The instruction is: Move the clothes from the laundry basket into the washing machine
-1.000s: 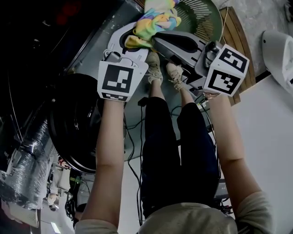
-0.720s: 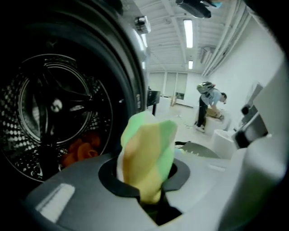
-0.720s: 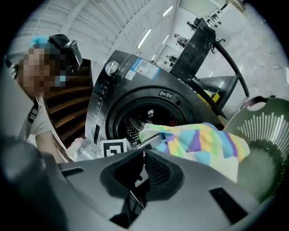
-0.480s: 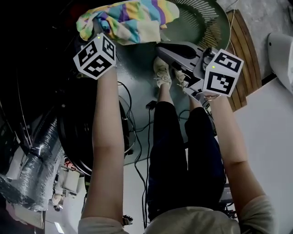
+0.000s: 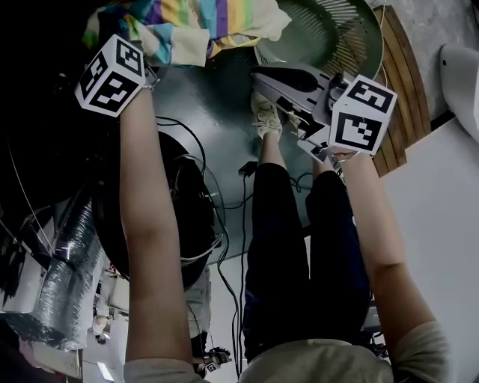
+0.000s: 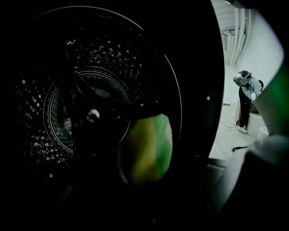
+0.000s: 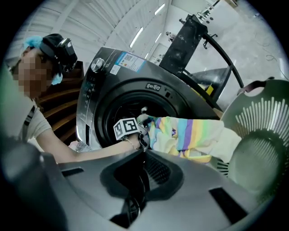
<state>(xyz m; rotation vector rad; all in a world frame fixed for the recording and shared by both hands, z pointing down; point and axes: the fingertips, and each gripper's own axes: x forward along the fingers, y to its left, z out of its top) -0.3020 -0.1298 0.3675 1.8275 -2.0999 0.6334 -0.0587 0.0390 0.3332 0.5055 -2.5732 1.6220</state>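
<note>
My left gripper [image 7: 141, 121] is clamped on the pastel rainbow-striped cloth [image 7: 189, 134], right at the round door opening of the grey front-loading washing machine [image 7: 92, 97]. Most of the cloth trails outside the machine. It stretches from the opening towards the green slatted plastic laundry basket [image 7: 259, 131], which stands just beside the machine. My right gripper [image 7: 144, 155] has its jaws together on nothing. It sits out in front of the machine, points at the door opening, and is near the cloth without gripping it.

I count 1 cloth, 1 basket, 1 washing machine and 2 grippers, each with 1 black-and-white marker cube.

Only the left gripper view looks inside the machine. It shows the perforated metal drum [image 6: 49, 113] and a yellow-green fold of the cloth [image 6: 149, 149] bulging up between my jaws, in front of the drum's mouth. Past the machine's edge it also shows a person [image 6: 245, 97] standing on a pale floor.

Only the right gripper view shows the machine's front panel with its dial, and my left arm reaching to the opening.

The head view leaves the machine nearly black. It shows both my arms at once, the left gripper [image 5: 150, 60] with the cloth [image 5: 202, 22] spread beside it, the right gripper [image 5: 260, 73] and the basket [image 5: 329, 34]. It also shows the machine's dark round door [image 5: 187, 217] under my left arm.
</note>
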